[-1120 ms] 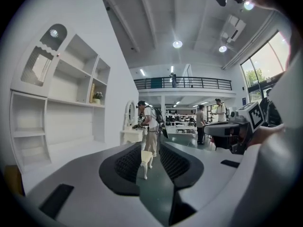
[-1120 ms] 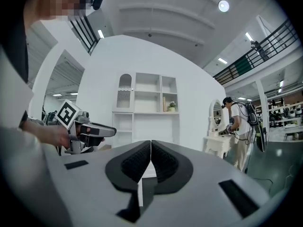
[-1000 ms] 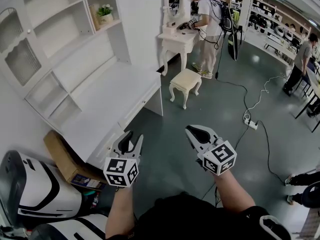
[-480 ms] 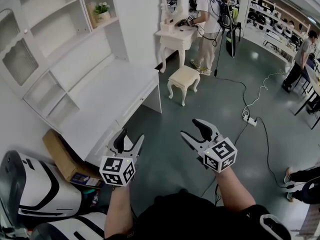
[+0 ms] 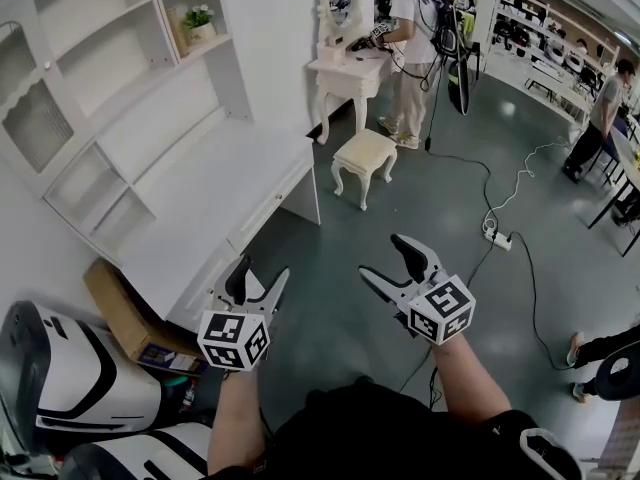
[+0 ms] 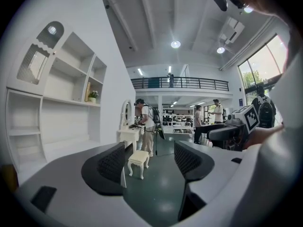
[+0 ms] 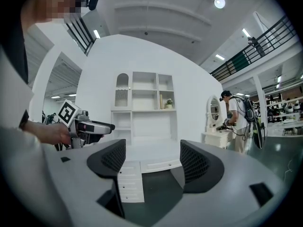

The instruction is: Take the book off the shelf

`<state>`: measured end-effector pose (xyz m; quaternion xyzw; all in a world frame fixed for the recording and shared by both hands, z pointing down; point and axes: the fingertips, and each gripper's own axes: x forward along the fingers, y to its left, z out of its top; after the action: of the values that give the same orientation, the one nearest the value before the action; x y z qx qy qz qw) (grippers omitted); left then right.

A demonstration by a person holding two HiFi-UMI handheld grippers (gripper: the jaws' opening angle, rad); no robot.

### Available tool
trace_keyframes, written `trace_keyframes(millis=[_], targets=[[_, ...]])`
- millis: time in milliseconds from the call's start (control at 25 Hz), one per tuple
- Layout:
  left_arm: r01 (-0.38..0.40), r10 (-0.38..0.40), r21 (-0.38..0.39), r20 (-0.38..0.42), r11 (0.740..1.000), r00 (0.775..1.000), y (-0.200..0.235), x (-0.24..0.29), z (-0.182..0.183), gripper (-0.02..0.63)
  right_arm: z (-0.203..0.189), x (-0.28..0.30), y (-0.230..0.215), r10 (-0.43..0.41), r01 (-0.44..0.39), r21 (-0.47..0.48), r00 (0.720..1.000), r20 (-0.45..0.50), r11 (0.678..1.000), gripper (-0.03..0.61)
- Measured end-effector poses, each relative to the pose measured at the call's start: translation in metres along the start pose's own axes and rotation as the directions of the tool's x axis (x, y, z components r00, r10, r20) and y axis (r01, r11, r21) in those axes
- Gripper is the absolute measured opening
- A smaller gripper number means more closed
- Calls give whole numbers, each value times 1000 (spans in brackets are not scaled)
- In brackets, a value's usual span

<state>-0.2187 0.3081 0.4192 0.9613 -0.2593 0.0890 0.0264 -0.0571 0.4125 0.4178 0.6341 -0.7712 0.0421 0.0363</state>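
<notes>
Left gripper (image 5: 260,273) and right gripper (image 5: 385,256) are hovering side by side over the green floor (image 5: 420,178), well apart from the white shelf unit (image 5: 120,78). Both are showing jaws that have just been opening and are now spread wide, with nothing between the pads. The book (image 5: 179,22) is standing upright in an upper compartment of the shelf unit, just beside a small potted plant (image 5: 201,18) and above the white desk (image 5: 225,193). Farther back, a person (image 5: 412,38) is standing at a dressing table (image 5: 350,68).
</notes>
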Motion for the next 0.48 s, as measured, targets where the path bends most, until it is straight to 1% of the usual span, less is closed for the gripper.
trace_keyframes(millis=[280,400,480], targets=[[1,-1,-16,-9,1000,1000,-18,6,1,308,-7,-26,-18,-7,7,-1,1000,5,1000,350],[8,-8,-27,2,1000,1000,-33,9,4,308,-16,-40,-35,-18,18,3,1000,-4,1000,350],[18,-18,-34,-4,999,1000,-42,15,1,308,-23,-49,-46,-29,29,19,1000,-8,999,350]])
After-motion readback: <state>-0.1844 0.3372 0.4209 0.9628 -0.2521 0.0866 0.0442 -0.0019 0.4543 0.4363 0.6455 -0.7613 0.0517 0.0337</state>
